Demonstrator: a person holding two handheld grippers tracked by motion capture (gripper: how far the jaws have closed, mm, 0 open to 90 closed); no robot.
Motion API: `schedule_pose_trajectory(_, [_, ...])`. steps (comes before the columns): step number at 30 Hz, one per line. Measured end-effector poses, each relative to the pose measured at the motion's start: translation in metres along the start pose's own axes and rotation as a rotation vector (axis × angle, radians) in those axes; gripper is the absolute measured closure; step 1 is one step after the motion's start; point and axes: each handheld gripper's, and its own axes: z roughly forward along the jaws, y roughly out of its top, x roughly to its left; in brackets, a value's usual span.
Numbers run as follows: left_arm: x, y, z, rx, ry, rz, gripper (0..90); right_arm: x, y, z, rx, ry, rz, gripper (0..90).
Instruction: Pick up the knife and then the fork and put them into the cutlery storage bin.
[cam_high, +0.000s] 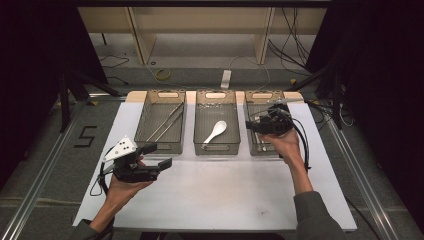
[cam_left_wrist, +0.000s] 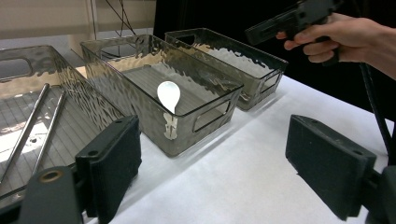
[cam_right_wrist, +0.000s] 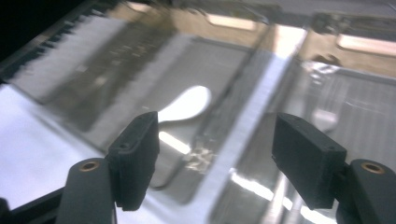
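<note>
Over the right bin (cam_high: 256, 141), the right gripper (cam_high: 250, 127) hovers with jaws wide apart, holding nothing. A white spoon (cam_high: 216, 131) lies in the middle bin (cam_high: 216, 148), just left of it. Nearer the table's (cam_high: 225, 195) front, the left gripper (cam_high: 161, 156) is held low, equally wide and empty.
</note>
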Motion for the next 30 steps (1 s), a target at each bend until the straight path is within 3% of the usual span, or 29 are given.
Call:
schedule_pose_trajectory(7, [0.000,-0.001,-0.001,0.001,0.004,-0.006,17.8,0.026,-0.021,-0.019,-0.096,0.038,-0.050,31.5])
schedule_pose_trajectory(18, [0.001,-0.001,-0.002,-0.004,-0.007,-0.030,17.8,0.050,-0.057,-0.038,-0.173,0.132,-0.079,29.5])
schedule_pose_trajectory(22, [0.001,-0.002,-0.004,-0.012,-0.009,-0.041,17.8,0.055,-0.077,-0.043,-0.187,0.155,-0.077,29.0])
schedule_pose_trajectory(30, [-0.001,-0.002,-0.004,-0.007,-0.022,-0.051,17.7,0.058,-0.106,-0.055,-0.215,0.153,-0.089,28.5])
